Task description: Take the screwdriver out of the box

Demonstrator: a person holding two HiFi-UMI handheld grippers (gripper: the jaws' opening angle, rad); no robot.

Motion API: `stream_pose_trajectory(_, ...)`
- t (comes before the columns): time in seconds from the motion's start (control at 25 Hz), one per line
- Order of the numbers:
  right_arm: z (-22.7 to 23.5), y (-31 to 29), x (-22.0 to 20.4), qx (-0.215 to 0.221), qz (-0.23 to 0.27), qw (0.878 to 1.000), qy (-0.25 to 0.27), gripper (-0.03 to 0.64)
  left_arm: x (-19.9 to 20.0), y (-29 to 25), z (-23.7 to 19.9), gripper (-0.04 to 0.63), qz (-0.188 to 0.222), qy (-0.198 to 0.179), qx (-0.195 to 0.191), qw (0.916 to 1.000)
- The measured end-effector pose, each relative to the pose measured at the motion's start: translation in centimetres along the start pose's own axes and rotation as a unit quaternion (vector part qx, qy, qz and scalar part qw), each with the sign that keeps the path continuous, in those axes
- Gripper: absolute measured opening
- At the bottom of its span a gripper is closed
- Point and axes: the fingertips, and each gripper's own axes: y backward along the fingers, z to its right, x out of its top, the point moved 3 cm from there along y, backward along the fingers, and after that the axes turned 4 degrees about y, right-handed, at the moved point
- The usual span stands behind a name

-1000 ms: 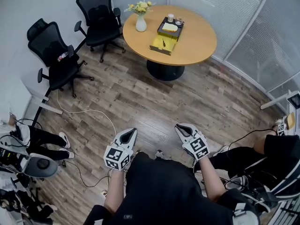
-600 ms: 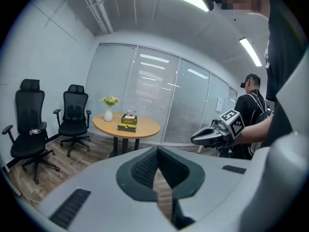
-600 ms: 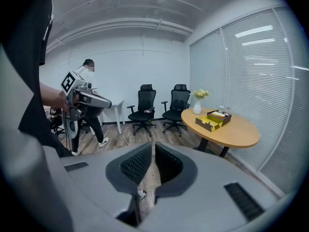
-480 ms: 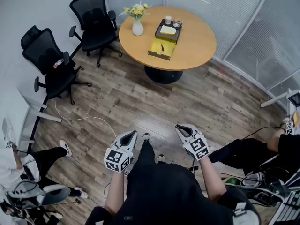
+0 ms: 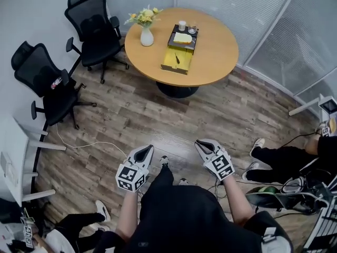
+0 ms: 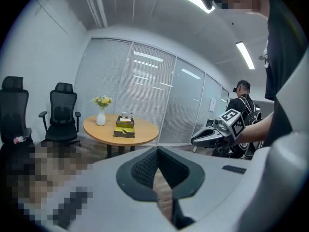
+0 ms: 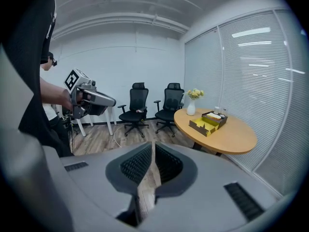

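round wooden table (image 5: 213,49) bears yellow box (image 5: 175,61), vase (image 5: 146,36); black chairs (image 5: 96,24) beside; plank floor (image 5: 158,115). left gripper (image 5: 148,148), right gripper (image 5: 199,143) jaws pressed together, empty, well apart from table.

A round table (image 5: 217,49) and two black chairs (image 5: 97,28) stand on wood flooring (image 5: 131,115).

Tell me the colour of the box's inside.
The box is yellow inside, clearest in the head view.

Two chairs (image 5: 95,28) (image 5: 45,83), one round table (image 5: 216,51), one vase (image 5: 146,37), one yellow box (image 5: 171,62).
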Motion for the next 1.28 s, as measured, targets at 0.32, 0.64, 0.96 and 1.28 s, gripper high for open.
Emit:
stream_pose_trajectory(0.32, 0.9, -2.1, 1.3, -0.044, 0.004, 0.999, -0.021, 0.017, 1.8, -1.5, -3.1, 0.003, -0.005, -0.018, -0.035, 0.9992)
stream_pose_trajectory(0.64, 3.0, -5.0, 2.5, -0.077, -0.002, 0.996, -0.040, 0.017, 3.6, -4.1, -7.3, 0.005, -0.020, -0.023, -0.065, 0.9974)
stream_pose_trajectory(0.96, 4.6, -5.2, 1.4, -0.099, -0.016, 0.993, -0.063, 0.017, 5.2, -7.2, -7.8, 0.003, -0.030, -0.033, -0.091, 0.9949)
stream_pose_trajectory(1.28, 10.1, -7.5, 2.0, -0.083, -0.004, 0.995, -0.059, 0.017, 6.6, -11.0, -9.2, 0.003, -0.037, -0.024, -0.067, 0.9968)
